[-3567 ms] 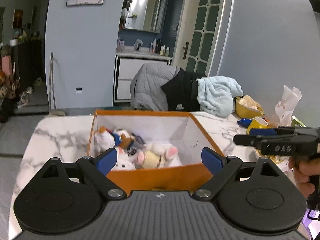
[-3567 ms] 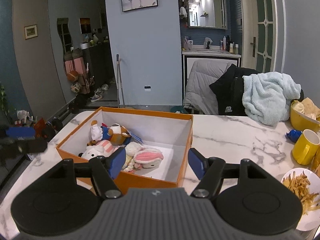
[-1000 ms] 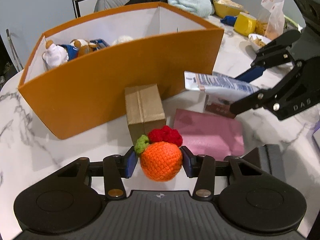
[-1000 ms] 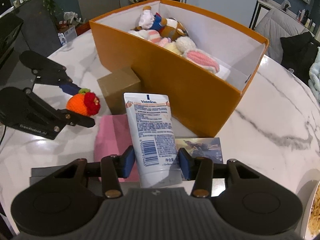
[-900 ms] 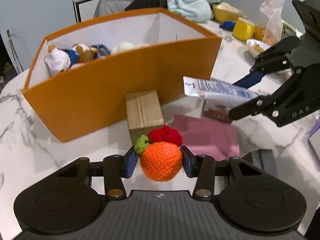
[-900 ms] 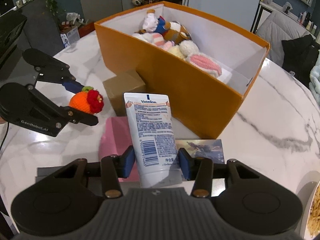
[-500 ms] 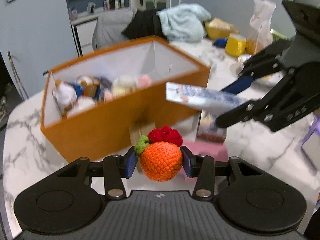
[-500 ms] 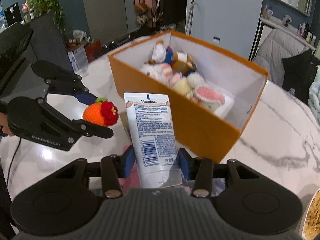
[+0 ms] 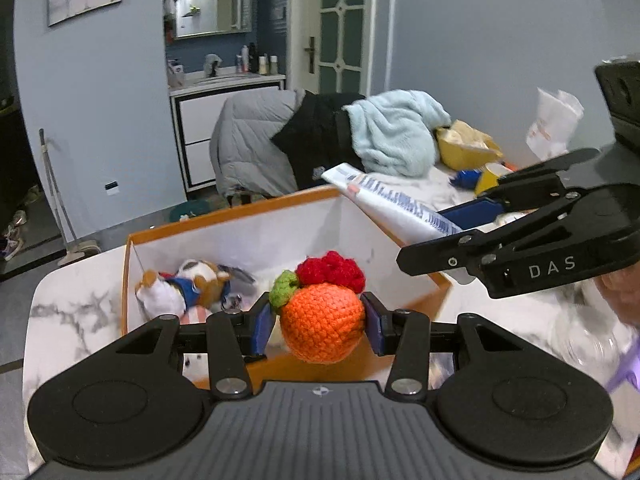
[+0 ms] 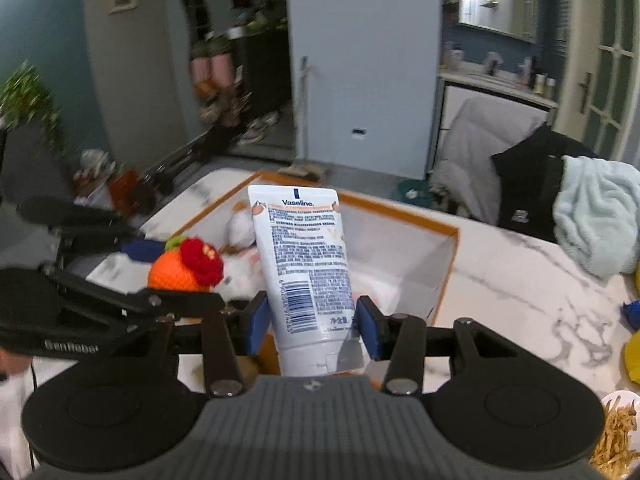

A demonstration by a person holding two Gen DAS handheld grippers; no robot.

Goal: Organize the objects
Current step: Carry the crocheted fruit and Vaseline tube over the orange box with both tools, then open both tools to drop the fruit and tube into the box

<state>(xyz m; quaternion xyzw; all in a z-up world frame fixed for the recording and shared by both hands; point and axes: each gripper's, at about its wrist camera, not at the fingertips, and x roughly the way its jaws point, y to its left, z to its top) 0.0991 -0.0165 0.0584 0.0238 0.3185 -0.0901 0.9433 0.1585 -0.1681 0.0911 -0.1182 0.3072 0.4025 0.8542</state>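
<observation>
My left gripper (image 9: pixel 318 326) is shut on an orange crocheted fruit (image 9: pixel 322 326) with a red and green top, held over the near edge of the orange box (image 9: pixel 276 206). It also shows in the right wrist view (image 10: pixel 180 270). My right gripper (image 10: pixel 312 326) is shut on a white Vaseline tube (image 10: pixel 304 264), raised above the box's near wall (image 10: pixel 448 272). The tube also shows in the left wrist view (image 9: pixel 396 204), over the box's right wall. Plush toys (image 9: pixel 188 284) lie inside the box.
The box stands on a marble table (image 10: pixel 532 292). A light blue towel (image 9: pixel 396 132) and dark jackets (image 9: pixel 316 140) hang on chairs behind. A yellow bowl (image 9: pixel 464 152), a yellow mug (image 9: pixel 490 176) and a plate of fries (image 10: pixel 618 436) sit at the right.
Both grippers have risen from the tabletop with their objects and now hang over the box. The cardboard block and pink pad are out of view.
</observation>
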